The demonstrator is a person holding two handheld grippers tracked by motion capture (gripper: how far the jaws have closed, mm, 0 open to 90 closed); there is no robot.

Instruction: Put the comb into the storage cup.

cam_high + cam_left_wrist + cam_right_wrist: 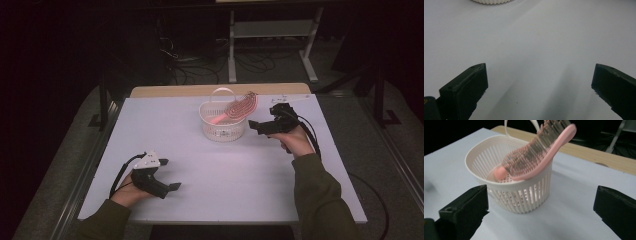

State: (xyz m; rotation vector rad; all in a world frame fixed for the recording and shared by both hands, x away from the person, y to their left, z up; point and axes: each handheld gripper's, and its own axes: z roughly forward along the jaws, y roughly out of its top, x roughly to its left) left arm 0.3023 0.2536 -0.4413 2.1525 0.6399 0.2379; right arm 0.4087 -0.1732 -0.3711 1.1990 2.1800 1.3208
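Note:
A white slatted basket (222, 129) (517, 199) with a loop handle stands at the back middle of the table. A pink hairbrush (239, 108) (537, 160) leans in it, handle end down and head sticking out over the right rim. My right gripper (261, 126) (541, 212) hovers just right of the basket, open, with nothing between its jaws. My left gripper (169, 174) (539, 87) rests near the front left of the table, open and empty, far from the basket, whose base edge (491, 1) peeks in at the top of the left gripper view.
The white table top (225, 175) has a wooden strip (200, 90) along its far edge. Beyond it stand a metal stand (270, 45) and loose cables on the dark floor. Black cables trail from both grippers.

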